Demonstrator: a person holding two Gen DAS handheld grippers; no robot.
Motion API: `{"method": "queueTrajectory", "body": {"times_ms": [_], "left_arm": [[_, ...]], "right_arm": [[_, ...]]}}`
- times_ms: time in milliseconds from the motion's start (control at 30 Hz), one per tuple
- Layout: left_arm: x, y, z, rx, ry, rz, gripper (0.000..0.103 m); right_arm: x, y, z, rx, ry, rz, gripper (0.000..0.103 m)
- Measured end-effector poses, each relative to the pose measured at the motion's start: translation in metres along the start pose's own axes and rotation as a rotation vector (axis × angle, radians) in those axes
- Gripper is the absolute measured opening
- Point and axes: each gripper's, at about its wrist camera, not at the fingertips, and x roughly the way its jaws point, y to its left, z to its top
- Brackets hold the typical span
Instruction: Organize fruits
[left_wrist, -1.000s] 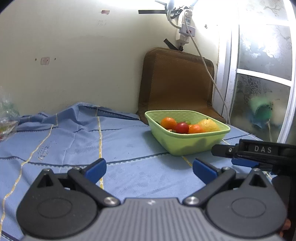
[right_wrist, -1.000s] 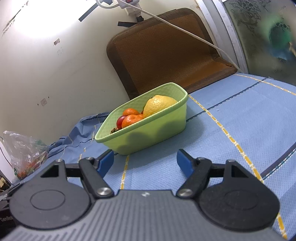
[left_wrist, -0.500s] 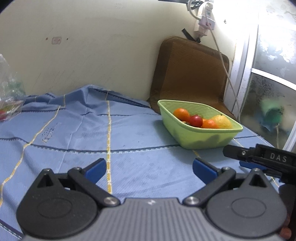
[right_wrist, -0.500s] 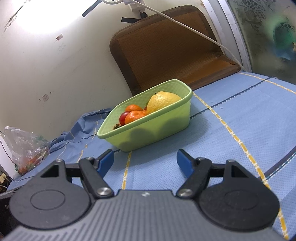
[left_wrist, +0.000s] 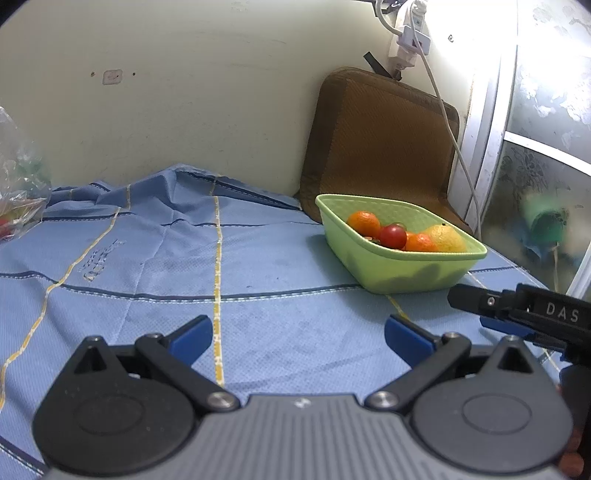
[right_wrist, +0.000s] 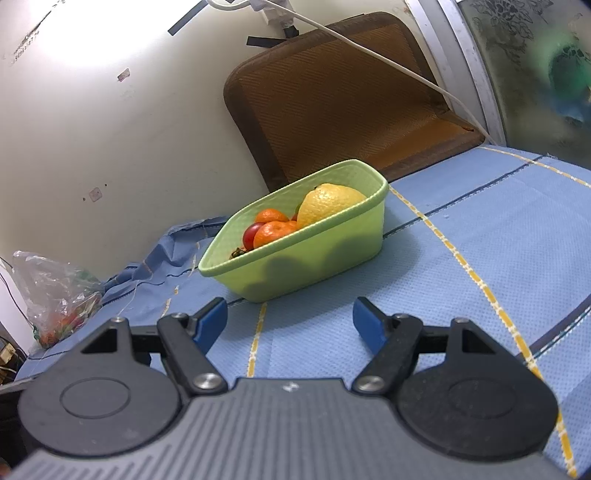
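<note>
Green plastic forms the basket (left_wrist: 400, 271), which serves as the reference landmark and sits on a blue cloth (left_wrist: 184, 258) with yellow and dark stripes. Inside the basket lie two small oranges (left_wrist: 364, 223), a red tomato (left_wrist: 393, 236) and a large yellow citrus fruit (right_wrist: 330, 201); the citrus occupies the end of the basket nearest the brown cushion (left_wrist: 376, 147), which leans against the wall directly behind the basket. A white cable (left_wrist: 448, 122) hangs down across the cushion. A clear plastic bag (right_wrist: 55, 291) with coloured contents lies well apart from the basket, at the far edge of the cloth. The left gripper (left_wrist: 297, 338) hovers over the cloth in front of the basket, jaws spread wide with nothing between them. The right gripper (right_wrist: 290, 323) is also in front of the basket, closer to it, jaws equally wide and empty. Neither gripper touches the basket.
</note>
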Motion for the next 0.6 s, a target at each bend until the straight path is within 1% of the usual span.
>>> {"method": "queueTrajectory", "body": {"times_ms": [600], "left_arm": [[0.0003,-0.0022,-0.0011,0.014,-0.004,-0.001,0.103]], "right_arm": [[-0.0015,0.0006,0.0,-0.004,-0.009,0.003,0.077]]}}
